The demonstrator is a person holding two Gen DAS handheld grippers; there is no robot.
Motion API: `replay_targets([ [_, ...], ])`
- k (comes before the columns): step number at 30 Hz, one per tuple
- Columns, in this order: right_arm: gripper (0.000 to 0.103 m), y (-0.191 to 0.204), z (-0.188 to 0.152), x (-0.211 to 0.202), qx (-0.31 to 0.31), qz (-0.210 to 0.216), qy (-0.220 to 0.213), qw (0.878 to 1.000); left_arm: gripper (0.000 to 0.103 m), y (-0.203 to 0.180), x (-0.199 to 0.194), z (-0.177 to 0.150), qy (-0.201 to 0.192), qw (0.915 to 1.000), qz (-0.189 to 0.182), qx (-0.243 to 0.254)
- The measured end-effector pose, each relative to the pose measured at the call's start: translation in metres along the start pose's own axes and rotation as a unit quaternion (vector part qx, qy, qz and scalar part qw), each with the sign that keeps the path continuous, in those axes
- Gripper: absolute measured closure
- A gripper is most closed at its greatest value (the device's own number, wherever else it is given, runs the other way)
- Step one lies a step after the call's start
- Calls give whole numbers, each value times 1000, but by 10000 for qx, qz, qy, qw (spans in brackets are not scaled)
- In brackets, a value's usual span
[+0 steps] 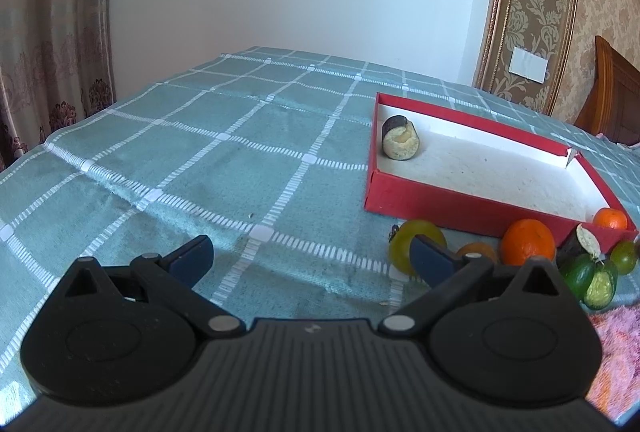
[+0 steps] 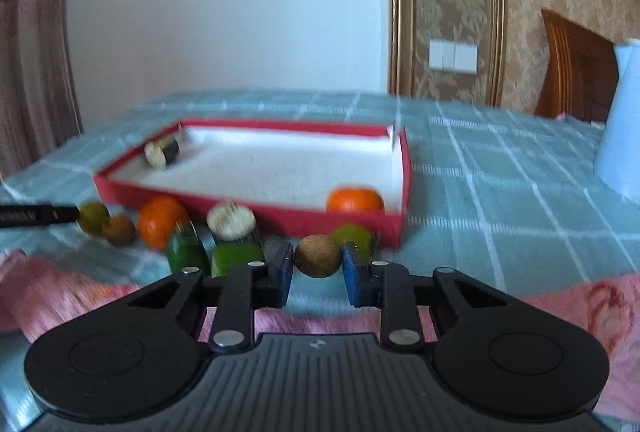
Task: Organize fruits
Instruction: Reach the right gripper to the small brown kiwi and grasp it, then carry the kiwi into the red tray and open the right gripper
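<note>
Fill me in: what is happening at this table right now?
A person is sorting fruit into a red box with two handheld grippers. The right gripper is shut on a small brown round fruit just in front of the box. The left gripper is open and holds nothing. An orange and a dark cut piece already lie in the box; several fruits remain outside on the tablecloth.

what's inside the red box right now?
Two items in the red box: a dark-skinned cut fruit piece in the far left corner and an orange in the near right corner. The near wall hides the orange's base; the rest of the floor looks bare.
</note>
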State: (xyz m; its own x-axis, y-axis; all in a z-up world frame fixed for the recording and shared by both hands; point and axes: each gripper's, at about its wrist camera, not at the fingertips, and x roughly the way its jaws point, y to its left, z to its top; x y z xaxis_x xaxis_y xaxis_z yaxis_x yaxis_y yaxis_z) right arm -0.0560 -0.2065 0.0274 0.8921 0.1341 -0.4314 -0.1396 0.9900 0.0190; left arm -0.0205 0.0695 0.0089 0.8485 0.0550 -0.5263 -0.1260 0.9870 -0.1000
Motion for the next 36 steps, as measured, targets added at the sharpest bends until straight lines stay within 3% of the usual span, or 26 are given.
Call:
replay_targets([
  [7, 77, 8, 38, 34, -137, -1, -34, 9999, 0, 2, 1, 0, 16, 10000, -14, -52],
  [14, 76, 1, 42, 75, 4, 26, 392, 9992, 0, 7, 2, 0, 69, 9998, -56, -195],
  [25, 69, -29, 19, 15, 652, -99, -482, 9967, 0, 8, 3, 1, 83, 9996, 21, -256],
  [29, 39, -49, 1, -10, 1035, -197, -741, 9917, 0, 7, 3, 1, 67, 9997, 64, -222],
  [36, 37, -76, -22, -22, 1876, -161, -1005, 9770, 0, 9, 3, 1, 98, 9995, 96, -300],
])
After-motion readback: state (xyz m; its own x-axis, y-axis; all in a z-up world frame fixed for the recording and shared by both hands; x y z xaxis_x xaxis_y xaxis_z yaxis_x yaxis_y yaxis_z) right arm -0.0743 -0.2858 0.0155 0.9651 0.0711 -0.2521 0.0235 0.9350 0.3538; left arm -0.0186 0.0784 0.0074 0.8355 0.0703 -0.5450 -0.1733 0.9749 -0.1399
